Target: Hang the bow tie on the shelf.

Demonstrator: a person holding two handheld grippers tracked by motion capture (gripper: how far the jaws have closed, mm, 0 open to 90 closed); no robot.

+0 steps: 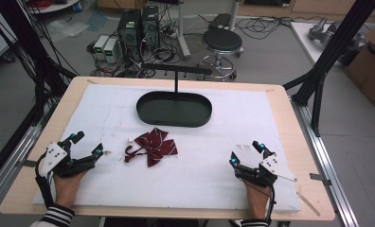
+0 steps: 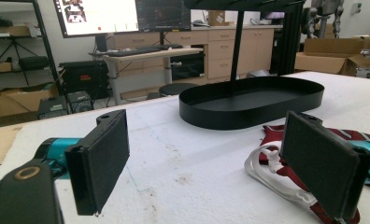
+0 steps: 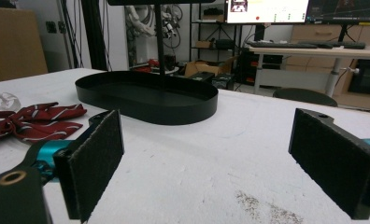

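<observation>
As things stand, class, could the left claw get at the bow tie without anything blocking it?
Probably yes. The left claw is open and rests beside the bow tie, with only bare white mat between them. The tray sits behind the tie, out of the path.

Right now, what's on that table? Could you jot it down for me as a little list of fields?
surface: white sheet over a wooden table
bow tie: dark red, striped, lying flat near the middle, white strap at its left
tray: black oval with an upright T-stand, behind the bow tie
left gripper: open, holding nothing, left of the bow tie
right gripper: open, holding nothing
</observation>
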